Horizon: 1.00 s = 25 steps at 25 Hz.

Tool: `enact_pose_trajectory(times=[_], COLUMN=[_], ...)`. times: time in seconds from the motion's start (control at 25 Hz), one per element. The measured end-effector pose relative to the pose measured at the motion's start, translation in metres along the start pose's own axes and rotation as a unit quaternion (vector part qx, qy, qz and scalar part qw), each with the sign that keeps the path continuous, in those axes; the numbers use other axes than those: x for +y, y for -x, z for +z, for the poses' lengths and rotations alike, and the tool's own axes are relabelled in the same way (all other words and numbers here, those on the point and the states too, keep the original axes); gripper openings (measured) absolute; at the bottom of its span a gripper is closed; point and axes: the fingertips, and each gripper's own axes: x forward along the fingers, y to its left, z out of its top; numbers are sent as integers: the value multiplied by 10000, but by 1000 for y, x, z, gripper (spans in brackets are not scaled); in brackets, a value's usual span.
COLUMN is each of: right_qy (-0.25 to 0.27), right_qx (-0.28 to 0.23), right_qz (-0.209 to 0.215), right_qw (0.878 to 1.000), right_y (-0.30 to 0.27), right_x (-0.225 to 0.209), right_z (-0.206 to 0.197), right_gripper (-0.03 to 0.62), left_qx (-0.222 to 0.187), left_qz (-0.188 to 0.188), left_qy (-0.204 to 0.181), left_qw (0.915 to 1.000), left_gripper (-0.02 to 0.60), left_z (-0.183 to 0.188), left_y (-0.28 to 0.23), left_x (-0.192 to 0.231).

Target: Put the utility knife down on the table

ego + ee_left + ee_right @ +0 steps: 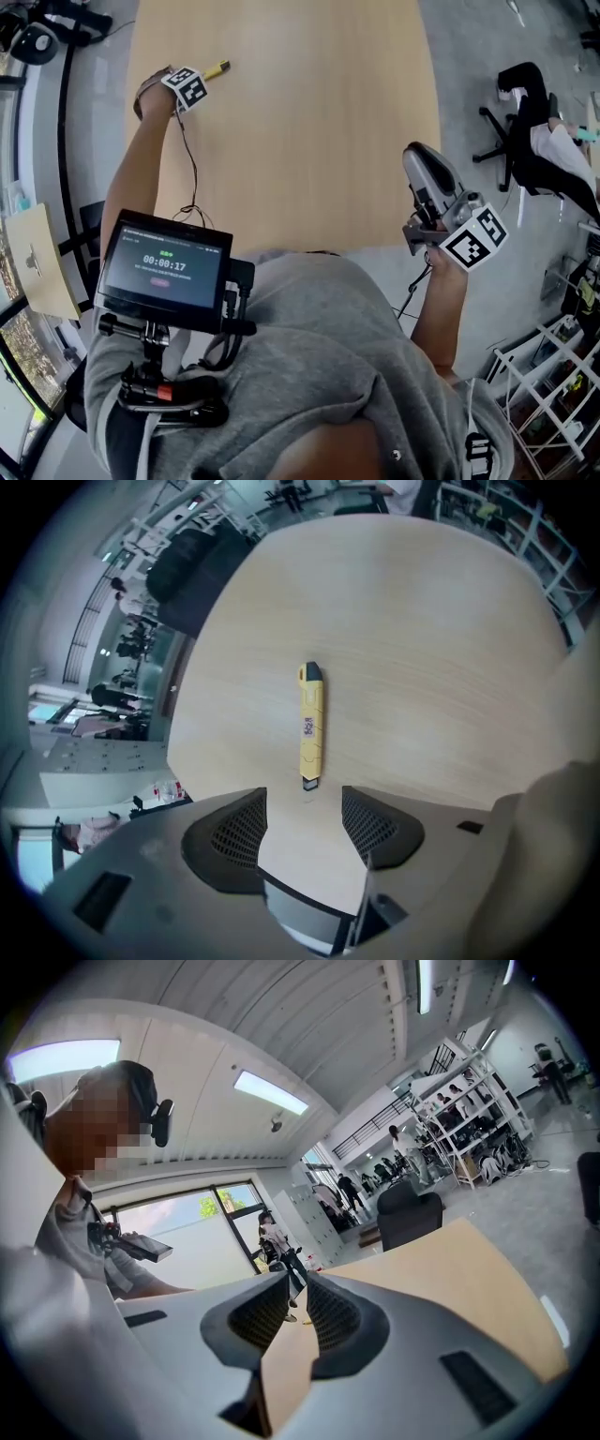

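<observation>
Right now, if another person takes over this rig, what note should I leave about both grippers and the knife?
Left gripper: open, empty, pointing down at the table.
Right gripper: only a narrow gap between its jaws, empty, near the table's right edge.
Utility knife: lies flat on the table just beyond the left jaws, which do not touch it.
Done: the knife is down.
Left: probably nothing except taking the hands away.
</observation>
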Motion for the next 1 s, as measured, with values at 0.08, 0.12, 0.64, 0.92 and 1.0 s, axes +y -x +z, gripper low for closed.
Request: enact_pose_trajectory(times=[0.08,0.12,0.64,0.92,1.0], right_qy=[123,198,978,1313,1343], right_qx=[-35,-52,-346,-593,-682], right_qz=[117,179,653,719,758], right_qw=[9998,9996,9925,9870,9857], right_y=[6,7,17,93,111], right_x=[13,18,48,82,86], right_z=[2,4,19,28,28], right_gripper=[63,63,63,51,49], left_qx=[-416,-654,-5340,-6288,-6330], left_qz=[62,78,7,455,556], left_qy=[455,700,3785,4404,4501], left_qw=[9981,9954,7560,6392,6274], left_gripper=[245,244,6,6,6], left_z=[-8,-10,-11,-50,-55], left_y=[27,41,314,451,467], left_x=[-4,-4,-34,-120,-144])
